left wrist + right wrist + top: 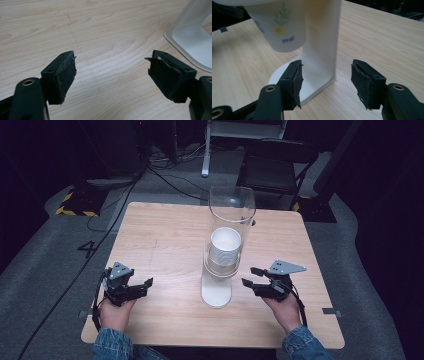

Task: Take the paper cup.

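Between your two grippers stands the cup dispenser (220,265): a white stand (216,292) with a flat foot on the wooden table (165,235), and above it a clear tube (232,210) with a stack of paper cups (225,247) inside; it rises just beyond and to the inner side of your right gripper (253,279), and well off to the inner side of your left gripper (145,285); nothing lies on the bare wood between either gripper and the stand; past the far edge of the table, well beyond both grippers, a dark folding chair (275,167) and loose cables (165,175) sit on the grey floor.

In the right gripper view the stand's white upright (322,45) fills the gap ahead of your right gripper (325,80), and the lowest paper cup (280,27), printed with a small flower, hangs above and to the left of the jaws; the jaws stand apart and released, both pads bare, touching neither cup nor stand; the foot of the stand lies just behind the left jaw.

In the left gripper view your left gripper (111,72) is wide open over plain wood, holding nothing; the corner of the stand's foot (192,42) shows off beyond the right jaw, clear of it.
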`<action>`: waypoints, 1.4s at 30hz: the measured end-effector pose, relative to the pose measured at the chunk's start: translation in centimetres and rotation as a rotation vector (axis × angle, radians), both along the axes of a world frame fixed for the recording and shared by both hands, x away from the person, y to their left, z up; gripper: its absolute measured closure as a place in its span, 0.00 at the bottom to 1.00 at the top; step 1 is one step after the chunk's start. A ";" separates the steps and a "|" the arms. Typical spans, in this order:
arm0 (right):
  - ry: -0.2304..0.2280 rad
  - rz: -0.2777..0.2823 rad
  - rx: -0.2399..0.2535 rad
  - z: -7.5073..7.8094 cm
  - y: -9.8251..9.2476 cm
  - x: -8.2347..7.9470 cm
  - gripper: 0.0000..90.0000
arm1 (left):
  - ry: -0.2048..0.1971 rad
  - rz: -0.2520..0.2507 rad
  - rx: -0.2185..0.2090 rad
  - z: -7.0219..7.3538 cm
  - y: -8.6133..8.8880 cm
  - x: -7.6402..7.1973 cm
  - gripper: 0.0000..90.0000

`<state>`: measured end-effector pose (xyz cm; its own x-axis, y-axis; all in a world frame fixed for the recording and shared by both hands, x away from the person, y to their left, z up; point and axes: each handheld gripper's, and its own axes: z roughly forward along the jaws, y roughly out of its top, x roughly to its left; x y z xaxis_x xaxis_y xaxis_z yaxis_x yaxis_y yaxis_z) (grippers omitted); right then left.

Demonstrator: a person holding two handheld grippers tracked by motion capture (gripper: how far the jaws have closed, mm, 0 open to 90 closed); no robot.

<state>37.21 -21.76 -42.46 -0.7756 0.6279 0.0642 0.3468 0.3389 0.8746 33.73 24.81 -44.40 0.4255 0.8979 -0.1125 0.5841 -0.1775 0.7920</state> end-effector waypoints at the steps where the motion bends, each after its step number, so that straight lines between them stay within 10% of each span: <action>1: 0.012 0.026 0.013 -0.1 0.6 0.0 0.46 | 0.001 -0.001 0.001 0.0 0.0 0.0 0.24; 22: 0.009 0.154 0.066 -1.4 5.2 1.1 0.26 | 0.012 -0.009 -0.003 -0.4 -0.1 0.2 0.24; 42: -0.122 0.159 0.149 -1.7 7.3 1.6 0.24 | 0.006 -0.011 -0.001 -0.6 0.1 -0.2 0.24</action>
<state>38.85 -14.49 -44.14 -0.8715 0.4881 0.0467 0.1879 0.2444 0.9513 33.52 24.92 -45.02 0.4344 0.8933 -0.1157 0.5867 -0.1832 0.7888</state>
